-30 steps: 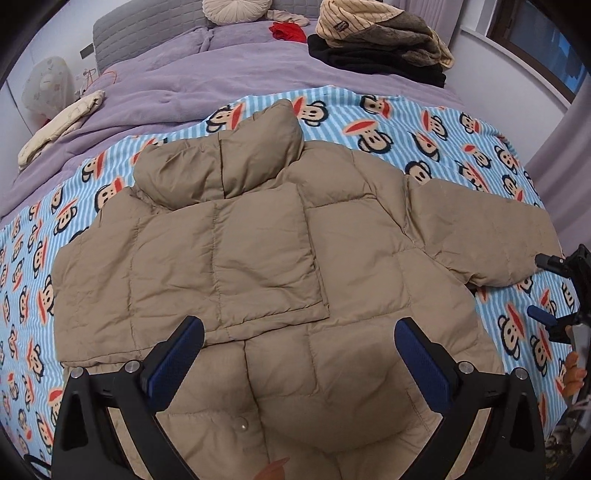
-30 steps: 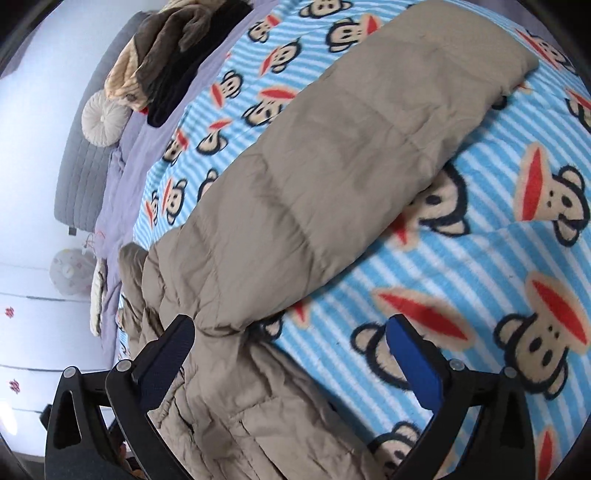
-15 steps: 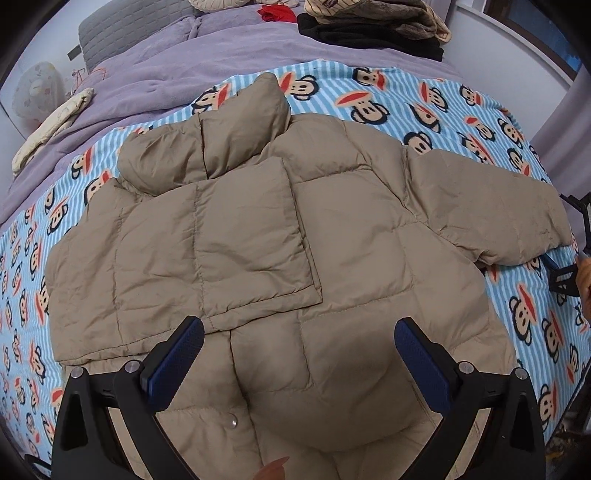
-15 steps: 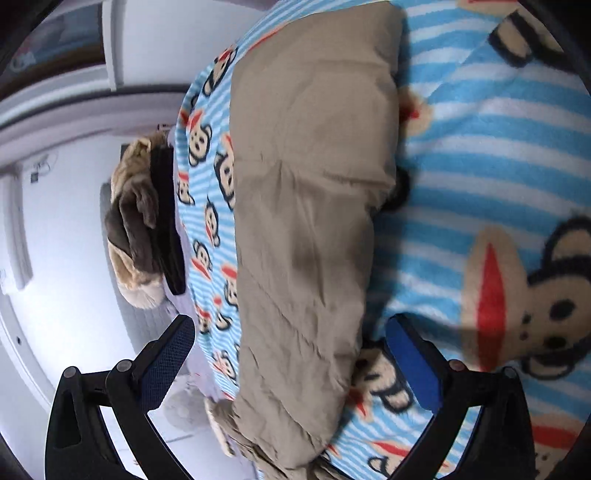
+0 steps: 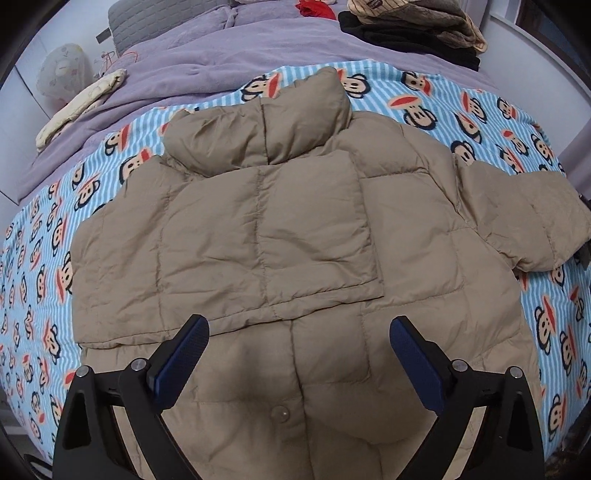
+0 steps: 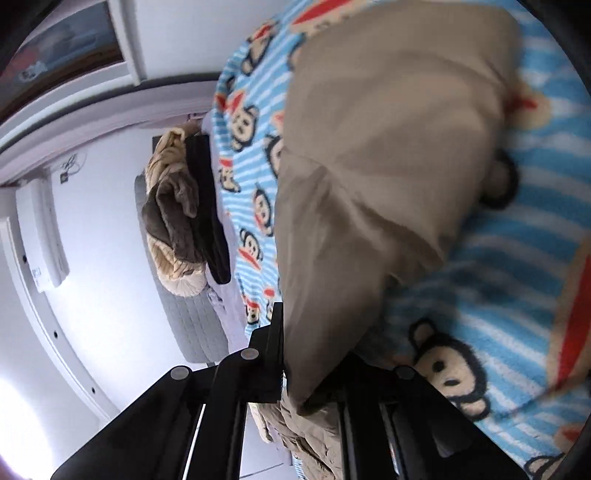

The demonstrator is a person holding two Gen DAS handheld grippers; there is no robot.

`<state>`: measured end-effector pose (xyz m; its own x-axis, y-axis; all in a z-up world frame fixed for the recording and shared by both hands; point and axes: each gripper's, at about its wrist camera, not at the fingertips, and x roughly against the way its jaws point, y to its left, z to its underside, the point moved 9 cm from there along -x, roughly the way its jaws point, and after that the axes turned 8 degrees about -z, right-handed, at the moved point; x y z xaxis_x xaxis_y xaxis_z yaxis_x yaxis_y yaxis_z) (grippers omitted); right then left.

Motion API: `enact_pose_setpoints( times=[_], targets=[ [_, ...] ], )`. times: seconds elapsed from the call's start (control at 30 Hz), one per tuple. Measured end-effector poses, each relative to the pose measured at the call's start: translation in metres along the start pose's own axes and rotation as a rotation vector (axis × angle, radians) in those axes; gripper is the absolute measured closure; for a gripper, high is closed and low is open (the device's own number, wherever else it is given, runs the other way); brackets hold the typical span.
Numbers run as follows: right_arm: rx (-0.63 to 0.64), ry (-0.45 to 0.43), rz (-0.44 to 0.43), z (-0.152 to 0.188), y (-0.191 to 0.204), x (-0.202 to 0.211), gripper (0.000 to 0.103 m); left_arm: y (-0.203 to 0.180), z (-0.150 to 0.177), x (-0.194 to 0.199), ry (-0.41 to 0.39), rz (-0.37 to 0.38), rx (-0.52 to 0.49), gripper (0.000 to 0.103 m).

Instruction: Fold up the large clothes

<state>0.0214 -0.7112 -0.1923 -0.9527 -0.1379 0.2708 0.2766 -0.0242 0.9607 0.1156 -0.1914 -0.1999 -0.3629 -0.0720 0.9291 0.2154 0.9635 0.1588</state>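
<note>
A tan puffer jacket (image 5: 295, 240) lies spread on a blue striped monkey-print blanket (image 5: 48, 302) on the bed. Its one sleeve is folded across the chest; the other sleeve (image 5: 524, 218) sticks out to the right. My left gripper (image 5: 299, 350) is open and empty, hovering above the jacket's lower part. My right gripper (image 6: 314, 369) is shut on the edge of that right sleeve (image 6: 369, 166), with the tan fabric pinched between the jaws.
A purple duvet (image 5: 207, 59) covers the far half of the bed. A pile of folded dark and tan clothes (image 5: 413, 22) sits at the back right, a cream cloth (image 5: 81, 107) at the back left. The bed edge and white wall lie to the right.
My right gripper has rolled, moved onto the sleeve edge and closed on it. The left gripper stayed open above the jacket with only small camera shifts.
</note>
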Motion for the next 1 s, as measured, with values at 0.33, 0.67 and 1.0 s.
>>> enact_pose_setpoints(
  times=[0.33,0.67,1.0],
  targets=[
    [0.588,0.291,0.054,0.169,0.137,-0.088,0.095,0.079,-0.009,0.011,-0.087,0.004,0.039,0.003],
    [1.033,0.689,0.349,0.427,0.056,-0.192,0.095,0.159,0.009,-0.004,-0.046,-0.013,0.087,0.003],
    [0.912,0.722,0.550,0.430,-0.027,-0.186,0.015,0.184,0.022,-0.017,-0.031,0.008,0.125,0.003]
  ],
)
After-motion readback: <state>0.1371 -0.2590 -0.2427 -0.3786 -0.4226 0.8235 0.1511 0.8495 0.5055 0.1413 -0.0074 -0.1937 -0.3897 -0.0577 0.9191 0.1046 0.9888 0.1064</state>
